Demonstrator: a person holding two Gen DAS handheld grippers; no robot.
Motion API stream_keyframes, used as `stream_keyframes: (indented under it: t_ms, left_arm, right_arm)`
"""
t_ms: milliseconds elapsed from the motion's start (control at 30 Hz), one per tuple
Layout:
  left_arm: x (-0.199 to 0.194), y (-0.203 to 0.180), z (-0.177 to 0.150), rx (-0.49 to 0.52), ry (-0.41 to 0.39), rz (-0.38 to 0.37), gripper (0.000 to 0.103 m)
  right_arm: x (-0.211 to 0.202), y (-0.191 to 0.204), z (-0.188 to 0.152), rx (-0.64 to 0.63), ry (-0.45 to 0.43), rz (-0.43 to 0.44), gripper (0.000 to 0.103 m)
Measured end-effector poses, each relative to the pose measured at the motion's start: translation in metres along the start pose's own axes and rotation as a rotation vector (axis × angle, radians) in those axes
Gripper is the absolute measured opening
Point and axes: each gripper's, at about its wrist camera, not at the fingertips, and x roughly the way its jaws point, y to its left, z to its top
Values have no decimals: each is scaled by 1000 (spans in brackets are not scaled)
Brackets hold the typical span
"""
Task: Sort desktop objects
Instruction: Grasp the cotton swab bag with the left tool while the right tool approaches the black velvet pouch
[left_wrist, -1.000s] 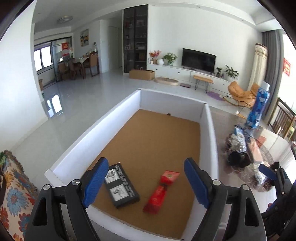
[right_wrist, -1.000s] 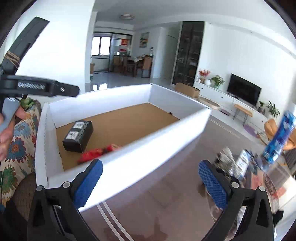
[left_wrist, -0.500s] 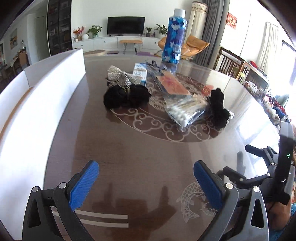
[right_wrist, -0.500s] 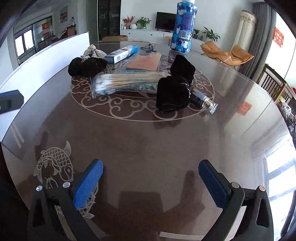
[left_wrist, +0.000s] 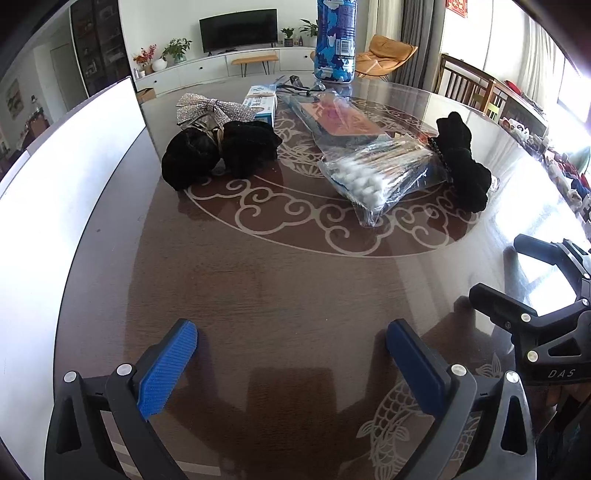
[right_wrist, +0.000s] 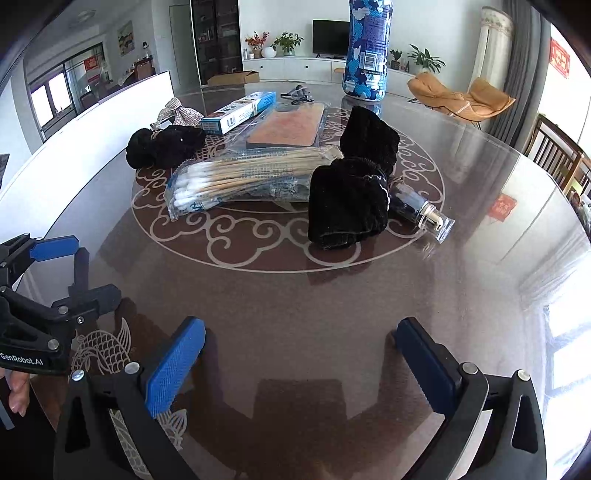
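Note:
Objects lie in a cluster on the round glass-topped table (left_wrist: 280, 280). A bag of cotton swabs (left_wrist: 376, 173) (right_wrist: 240, 177) lies in the middle. A black scrunchie (left_wrist: 221, 153) (right_wrist: 162, 146) sits left of it by a silver bow (left_wrist: 210, 107) (right_wrist: 177, 110). A black velvet bow (left_wrist: 461, 166) (right_wrist: 354, 188) lies right, over a small glass bottle (right_wrist: 421, 210). A blue-white box (left_wrist: 262, 99) (right_wrist: 240, 110), a flat packet (left_wrist: 340, 118) (right_wrist: 291, 127) and a tall blue bottle (left_wrist: 334, 40) (right_wrist: 367, 48) stand behind. My left gripper (left_wrist: 291, 347) and right gripper (right_wrist: 301, 345) are open and empty, short of the cluster.
The white wall of a sorting box (left_wrist: 62, 177) (right_wrist: 92, 125) runs along the table's left side. The other gripper's black body shows at the right edge of the left wrist view (left_wrist: 535, 321) and the left edge of the right wrist view (right_wrist: 40, 306). Chairs stand beyond the table's right rim.
Both grippers swung away from the white box, where a black case and red item lay, to face the table's cluster. They have since moved closer to it and stayed open.

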Motion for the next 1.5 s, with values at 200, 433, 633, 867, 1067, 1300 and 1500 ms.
stream_keyframes:
  t_ms: [200,433,633,867,1067,1300,1500]
  left_arm:
    - [5,-3,9,0,8,-2,103]
    - [4,-4,7,12,-33,-8,103]
    - [7,-3,11,29,-29,-22,103]
    - [12,-4,18,59,-36,-43,103]
    - [19,-9,29,97,-38,-69,103]
    - [35,-22,55,298,-39,-201,103]
    - [51,-38,82,398,-18,-260,103]
  right_arm:
    - [7,1,11,-6,8,7,103]
    - [21,0,28,-14,10,16,103]
    - [24,-1,32,-19,13,21,103]
    - [39,-18,52,2,14,7,103]
    - [52,-50,70,59,15,-31,103]
    - [52,-59,72,66,12,-36,103]
    - [52,-59,72,65,12,-37,103]
